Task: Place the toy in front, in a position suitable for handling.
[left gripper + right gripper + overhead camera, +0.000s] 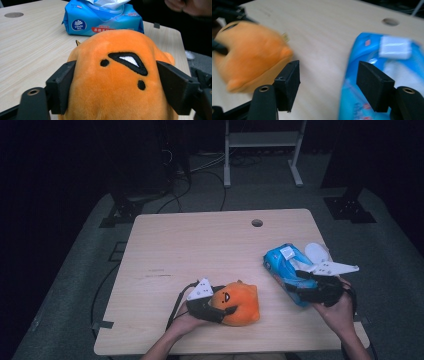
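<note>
An orange plush toy [239, 302] with a stitched black face lies near the table's front edge. My left gripper [225, 306] comes at it from the left. In the left gripper view its jaws press into both sides of the plush toy [112, 82], with the left gripper [115, 75] closed on it. A blue tissue pack [284, 264] lies at the right with a white tissue [105, 3] sticking out. My right gripper [296, 281] hovers over its near end. In the right gripper view the right gripper [328, 75] stands open over bare table, between the plush toy [249, 60] and the tissue pack [387, 75].
The light wooden table [200, 245] has a round cable hole [257, 223] near its back right. A white metal frame [262, 150] and cables stand on the dark floor behind. A person's hand [190, 7] is beyond the pack.
</note>
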A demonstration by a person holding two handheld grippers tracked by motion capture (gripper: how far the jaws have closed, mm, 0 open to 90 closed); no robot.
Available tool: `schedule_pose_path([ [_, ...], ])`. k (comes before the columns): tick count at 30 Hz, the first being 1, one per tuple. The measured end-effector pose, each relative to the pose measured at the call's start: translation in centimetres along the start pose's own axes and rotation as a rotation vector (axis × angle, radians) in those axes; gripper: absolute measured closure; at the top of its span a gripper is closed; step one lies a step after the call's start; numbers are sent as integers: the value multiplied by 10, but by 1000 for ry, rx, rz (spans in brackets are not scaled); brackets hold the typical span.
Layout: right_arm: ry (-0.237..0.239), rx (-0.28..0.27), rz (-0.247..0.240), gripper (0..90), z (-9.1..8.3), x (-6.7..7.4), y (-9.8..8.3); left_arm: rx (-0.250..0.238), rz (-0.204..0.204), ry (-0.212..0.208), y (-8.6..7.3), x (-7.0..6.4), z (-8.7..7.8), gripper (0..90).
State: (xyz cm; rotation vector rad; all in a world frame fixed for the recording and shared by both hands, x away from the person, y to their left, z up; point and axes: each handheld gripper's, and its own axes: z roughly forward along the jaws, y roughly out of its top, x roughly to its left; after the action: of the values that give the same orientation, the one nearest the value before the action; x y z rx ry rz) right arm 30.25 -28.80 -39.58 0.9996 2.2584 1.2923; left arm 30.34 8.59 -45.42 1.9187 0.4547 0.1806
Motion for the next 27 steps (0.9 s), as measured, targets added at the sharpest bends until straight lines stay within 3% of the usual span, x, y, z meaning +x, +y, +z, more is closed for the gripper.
schedule_pose_path([
  [2, -18, -9, -2, 343, -2, -4, 3, -1, 5, 0, -1, -1, 0, 183],
  [3, -67, -10, -17, 343, -3, -13, 9, -2, 8, 0, -1, -1, 0, 177],
  [5, -108, 4, -23, 343, -1, -20, 11, 1, 10, 0, -2, -1, 0, 161],
  [11, -153, 47, 22, 351, 12, -46, 7, 15, 36, 2, -2, -3, -1, 137],
  [16, -174, 84, 37, 374, 19, -55, -1, 8, 27, -1, -3, -2, -1, 123],
  [20, -202, 124, 15, 478, 26, -54, -8, 16, 34, 1, -3, -4, 0, 114],
  [27, -192, 139, 47, 696, 28, -53, -10, 25, 45, 8, -2, -4, -2, 99],
])
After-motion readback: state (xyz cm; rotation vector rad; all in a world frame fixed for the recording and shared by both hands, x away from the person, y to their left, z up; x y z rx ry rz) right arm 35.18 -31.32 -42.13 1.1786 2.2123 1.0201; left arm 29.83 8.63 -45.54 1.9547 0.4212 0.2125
